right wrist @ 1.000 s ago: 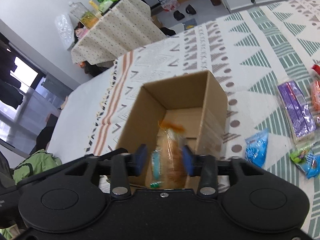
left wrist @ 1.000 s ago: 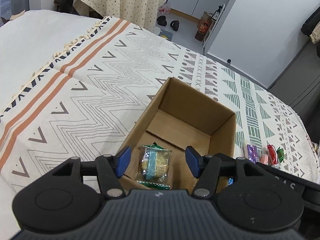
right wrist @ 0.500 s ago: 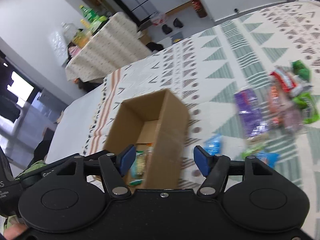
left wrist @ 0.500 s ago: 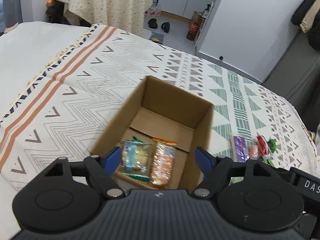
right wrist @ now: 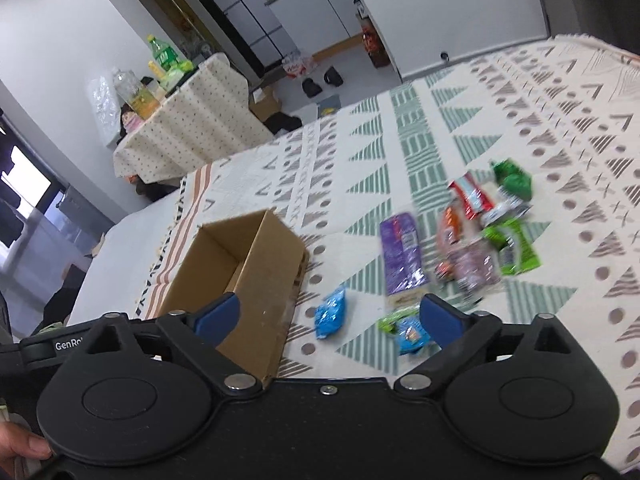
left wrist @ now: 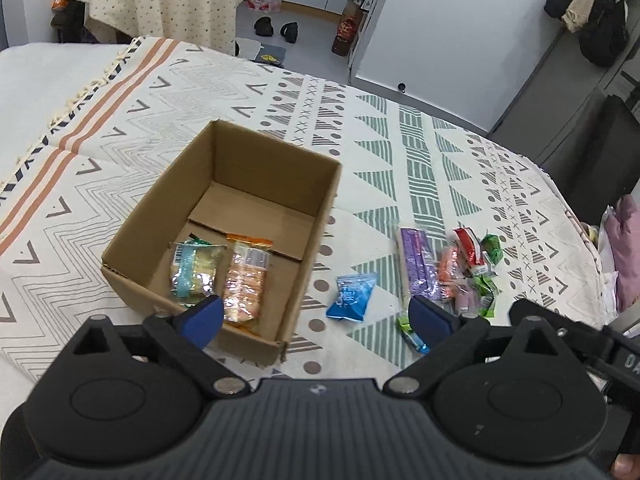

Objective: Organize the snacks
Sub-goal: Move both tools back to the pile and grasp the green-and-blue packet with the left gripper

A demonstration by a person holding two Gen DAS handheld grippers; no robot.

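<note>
Two packets already lie in the open brown corrugated cardboard box (left wrist: 224, 220), a crinkly clear wrapper with teal print (left wrist: 194, 270) beside a glossy orange-topped cracker packet (left wrist: 246, 280); the step in hand looks like going for the next snack. The left gripper (left wrist: 316, 318) and the right gripper (right wrist: 328, 316) both hang with jaws spread wide, holding nothing. The rest of the snacks sit loose on the woven patterned cloth (left wrist: 420, 168) right of the box; a small blue foil pouch (left wrist: 352, 296) lies nearest, then a long purple wrapped bar (left wrist: 418, 264) and a heap of red and green wrappers (left wrist: 476, 252). Next calls for lowering one gripper over the blue pouch and pinching its soft, slippery film; that film may slide.
</note>
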